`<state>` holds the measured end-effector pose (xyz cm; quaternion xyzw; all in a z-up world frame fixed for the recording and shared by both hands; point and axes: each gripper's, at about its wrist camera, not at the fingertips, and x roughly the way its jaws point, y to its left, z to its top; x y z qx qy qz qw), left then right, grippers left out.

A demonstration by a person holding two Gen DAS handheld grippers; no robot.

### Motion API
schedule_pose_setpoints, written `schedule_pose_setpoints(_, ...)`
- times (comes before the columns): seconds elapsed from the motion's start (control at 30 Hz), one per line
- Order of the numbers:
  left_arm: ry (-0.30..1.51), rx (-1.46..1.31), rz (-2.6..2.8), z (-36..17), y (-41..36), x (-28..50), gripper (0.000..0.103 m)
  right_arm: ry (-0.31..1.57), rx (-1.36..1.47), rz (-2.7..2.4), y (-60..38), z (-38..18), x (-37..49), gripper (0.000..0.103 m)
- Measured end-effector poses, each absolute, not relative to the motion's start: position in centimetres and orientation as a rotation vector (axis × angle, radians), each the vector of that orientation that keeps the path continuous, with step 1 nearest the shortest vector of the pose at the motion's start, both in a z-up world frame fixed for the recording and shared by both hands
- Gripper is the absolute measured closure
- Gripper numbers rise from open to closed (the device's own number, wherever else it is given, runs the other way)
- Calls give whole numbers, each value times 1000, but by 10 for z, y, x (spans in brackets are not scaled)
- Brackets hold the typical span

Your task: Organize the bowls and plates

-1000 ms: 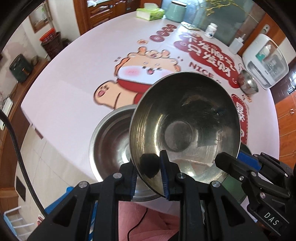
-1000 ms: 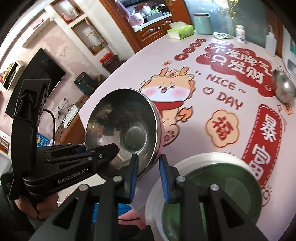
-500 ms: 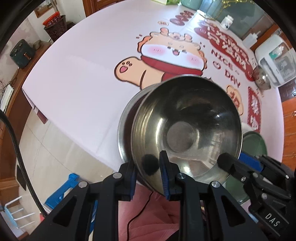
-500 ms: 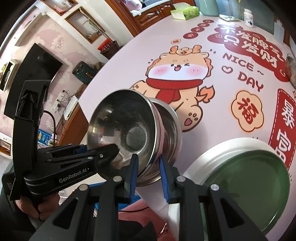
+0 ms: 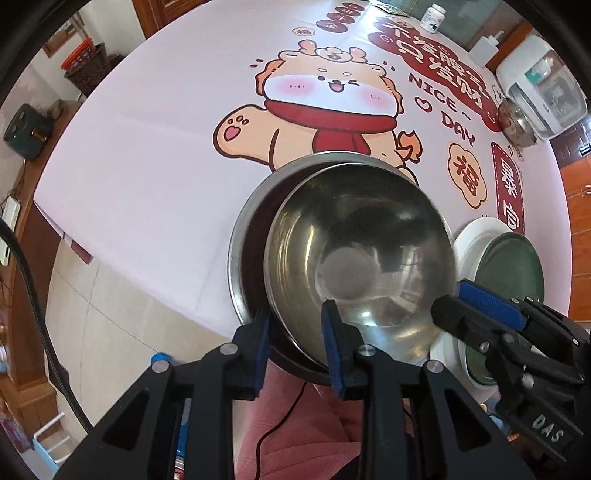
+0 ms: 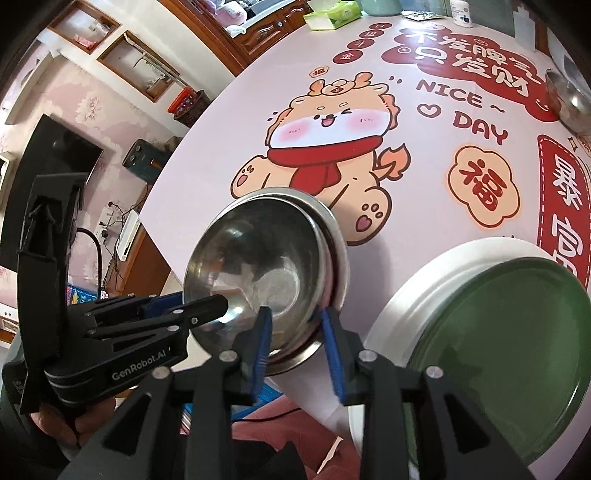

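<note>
While the tablecloth (image 5: 155,155) under your tools reads "NICE ~ DAY" beside a cartoon dragon in a red scarf, with red Chinese characters toward the table's far and right edges, your left gripper (image 6: 225,308) carries the mark "GenRobot.AI" on its side and your right gripper (image 5: 448,304) shows "DAS". Your left gripper's fingers (image 5: 334,343) stand parted around the near rim of the upper steel bowl (image 5: 362,251), one pad inside it and one outside, with a gap on each side. That bowl sits tilted inside the lower steel bowl (image 5: 251,236), which rests at the table's near edge. Your right gripper comes in level from the right, its jaws spread apart over the nested rims; whether a pad touches metal, you cannot tell. Just right of the bowls along the near edge lies a white plate (image 6: 413,291) with a green plate (image 6: 502,343) on it. A third steel bowl (image 5: 517,123) lies near the far right edge, beside a white appliance (image 5: 543,92); a white bottle (image 5: 433,16) stands at the far edge.
</note>
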<state>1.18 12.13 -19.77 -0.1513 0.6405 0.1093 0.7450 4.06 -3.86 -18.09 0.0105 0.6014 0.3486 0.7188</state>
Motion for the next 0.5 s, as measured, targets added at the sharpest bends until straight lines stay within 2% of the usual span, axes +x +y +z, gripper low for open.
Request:
schedule_pose_setpoints(0.47, 1301, -287, 237, -164, 118, 10, 66, 1235, 57, 747, -58, -157, 41, 54)
schedule_pose_setpoints(0.5, 1285, -281, 231, -160, 115, 11, 61, 1225, 60, 743, -61, -154, 42, 52)
